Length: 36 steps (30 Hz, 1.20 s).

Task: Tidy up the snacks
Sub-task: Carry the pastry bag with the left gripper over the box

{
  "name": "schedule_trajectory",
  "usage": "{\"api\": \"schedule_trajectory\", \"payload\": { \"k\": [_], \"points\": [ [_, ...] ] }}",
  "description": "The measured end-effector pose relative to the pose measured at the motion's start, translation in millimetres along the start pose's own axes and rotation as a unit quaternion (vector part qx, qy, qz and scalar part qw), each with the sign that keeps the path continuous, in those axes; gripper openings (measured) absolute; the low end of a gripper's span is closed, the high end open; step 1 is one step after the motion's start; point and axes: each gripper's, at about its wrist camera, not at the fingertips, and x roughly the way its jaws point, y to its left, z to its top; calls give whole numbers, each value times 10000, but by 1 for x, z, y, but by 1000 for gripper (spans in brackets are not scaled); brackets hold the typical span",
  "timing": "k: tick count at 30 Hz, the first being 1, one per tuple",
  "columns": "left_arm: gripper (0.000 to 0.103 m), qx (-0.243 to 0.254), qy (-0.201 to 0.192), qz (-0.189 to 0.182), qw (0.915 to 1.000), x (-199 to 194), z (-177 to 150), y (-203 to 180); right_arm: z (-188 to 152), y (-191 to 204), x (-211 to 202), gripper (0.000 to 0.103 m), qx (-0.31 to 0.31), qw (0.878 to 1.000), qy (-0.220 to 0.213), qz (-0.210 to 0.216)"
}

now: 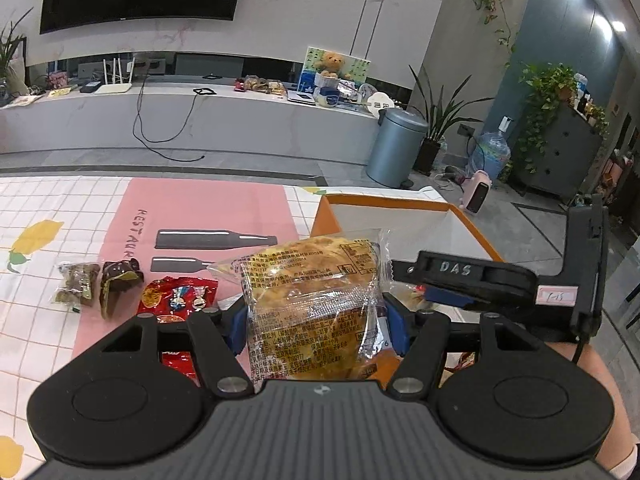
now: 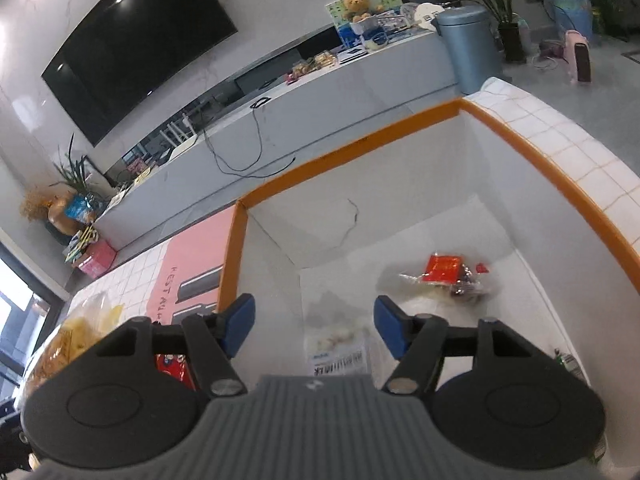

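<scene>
My left gripper (image 1: 318, 320) is shut on a clear-wrapped golden pastry (image 1: 312, 300), its blue pads pressing both sides of the bag just left of the orange-rimmed white box (image 1: 384, 200). My right gripper (image 2: 314, 324) hangs open over the inside of the box (image 2: 360, 140), with nothing between its pads. Below it, on the box floor, lies a white packet with a barcode (image 2: 336, 344). A packet with a red label (image 2: 448, 276) lies further right in the box. The held pastry (image 2: 68, 344) shows at the left edge of the right wrist view.
On the pink mat (image 1: 200, 208) lie a red snack packet (image 1: 176, 298), a brown wrapped snack (image 1: 118, 284) and a small clear-wrapped one (image 1: 76, 284). Beyond the table's far edge stand a grey pedal bin (image 1: 394, 148) and a long low cabinet (image 1: 200, 116).
</scene>
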Motion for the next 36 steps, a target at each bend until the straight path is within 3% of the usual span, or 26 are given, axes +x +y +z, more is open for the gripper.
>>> {"api": "schedule_trajectory", "payload": {
  "k": [4, 9, 16, 28, 33, 36],
  "points": [
    [74, 34, -13, 47, 10000, -5, 2, -7, 7, -8, -15, 65, 146, 9997, -146, 145],
    [74, 215, -17, 48, 9998, -4, 6, -32, 16, -24, -64, 68, 49, 9970, -771, 108],
    [74, 457, 216, -125, 9986, 20, 6, -76, 18, -76, -124, 69, 465, 9880, -1469, 62],
    [74, 843, 807, -51, 9931, 95, -2, -132, 14, -127, -125, 75, 1180, 9821, -1448, -249],
    [74, 868, 1342, 330, 9866, 129, -7, -144, 12, -132, -119, 75, 1299, 9820, -1342, -284],
    [75, 888, 1690, 256, 9813, 146, -4, -143, 9, -137, -121, 75, 1467, 9795, -1317, -410]
  ]
}}
